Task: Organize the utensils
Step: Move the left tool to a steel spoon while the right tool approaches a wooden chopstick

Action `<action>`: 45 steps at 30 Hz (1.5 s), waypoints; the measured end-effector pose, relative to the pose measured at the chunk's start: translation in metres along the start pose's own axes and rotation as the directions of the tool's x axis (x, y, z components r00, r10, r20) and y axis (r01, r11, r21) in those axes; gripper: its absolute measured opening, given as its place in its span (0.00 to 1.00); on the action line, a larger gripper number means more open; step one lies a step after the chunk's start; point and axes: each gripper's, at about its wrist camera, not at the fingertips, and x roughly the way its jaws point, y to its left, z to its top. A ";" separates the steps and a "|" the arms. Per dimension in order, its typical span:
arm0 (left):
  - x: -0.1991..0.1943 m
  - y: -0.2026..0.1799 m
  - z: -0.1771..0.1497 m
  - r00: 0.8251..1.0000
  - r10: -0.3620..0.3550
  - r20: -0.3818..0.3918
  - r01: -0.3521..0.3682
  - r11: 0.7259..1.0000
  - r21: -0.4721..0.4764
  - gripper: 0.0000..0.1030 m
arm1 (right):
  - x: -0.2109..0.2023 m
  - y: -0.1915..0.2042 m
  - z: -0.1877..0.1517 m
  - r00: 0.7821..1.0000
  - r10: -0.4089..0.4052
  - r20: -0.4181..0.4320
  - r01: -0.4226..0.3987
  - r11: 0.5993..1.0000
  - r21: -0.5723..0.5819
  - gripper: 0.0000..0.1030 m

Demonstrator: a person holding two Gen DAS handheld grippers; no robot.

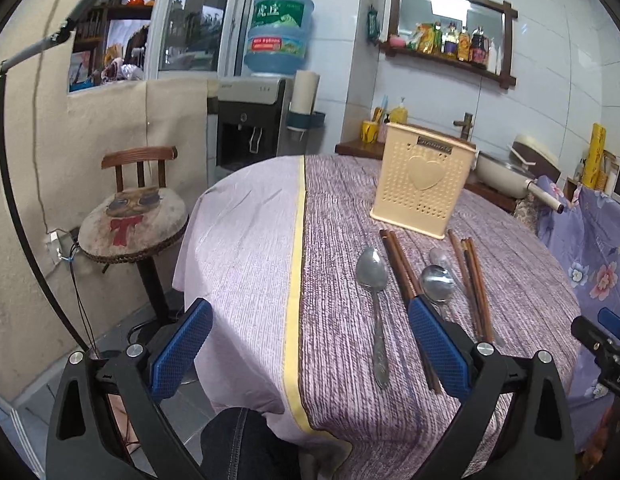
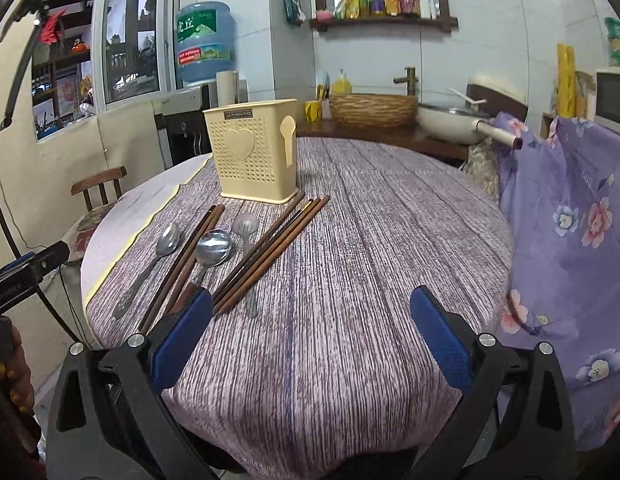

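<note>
A cream perforated utensil holder point(image 1: 421, 184) point(image 2: 254, 156) stands upright on the round table. In front of it lie a long steel spoon point(image 1: 375, 296) point(image 2: 158, 256), a pair of brown chopsticks point(image 1: 401, 268) point(image 2: 190, 256), a round steel spoon point(image 1: 437, 282) point(image 2: 214, 248), a pale plastic spoon point(image 1: 439, 257) point(image 2: 246, 240) and several more chopsticks point(image 1: 471, 280) point(image 2: 274, 244). My left gripper point(image 1: 310, 344) is open and empty above the near table edge, left of the utensils. My right gripper point(image 2: 311, 336) is open and empty, to the right of them.
The table has a purple striped cloth point(image 2: 369, 240) with a yellow band point(image 1: 296, 264). A wooden chair with a cushion point(image 1: 134, 216) stands left. A water dispenser point(image 1: 250, 120), a basin counter point(image 2: 373, 110) and a floral-covered piece point(image 2: 569, 240) surround the table.
</note>
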 end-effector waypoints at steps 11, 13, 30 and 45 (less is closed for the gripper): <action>0.060 -0.022 0.037 0.984 -0.029 -0.173 0.055 0.988 0.145 0.79 | 0.104 -0.013 0.064 0.972 0.098 -0.213 -0.065 0.986 0.155 0.64; 0.067 -0.027 0.040 0.983 -0.033 -0.183 0.062 0.986 0.155 0.79 | 0.133 -0.011 0.068 0.955 0.090 -0.282 -0.044 0.985 0.166 0.54; 0.103 -0.019 0.046 0.966 -0.030 -0.257 0.068 0.988 0.138 0.79 | 0.225 -0.021 0.082 0.906 0.059 -0.418 0.064 0.960 0.274 0.25; 0.104 -0.016 0.041 0.961 -0.027 -0.275 0.067 0.988 0.139 0.79 | 0.237 -0.027 0.092 0.887 0.006 -0.462 0.101 0.973 0.208 0.24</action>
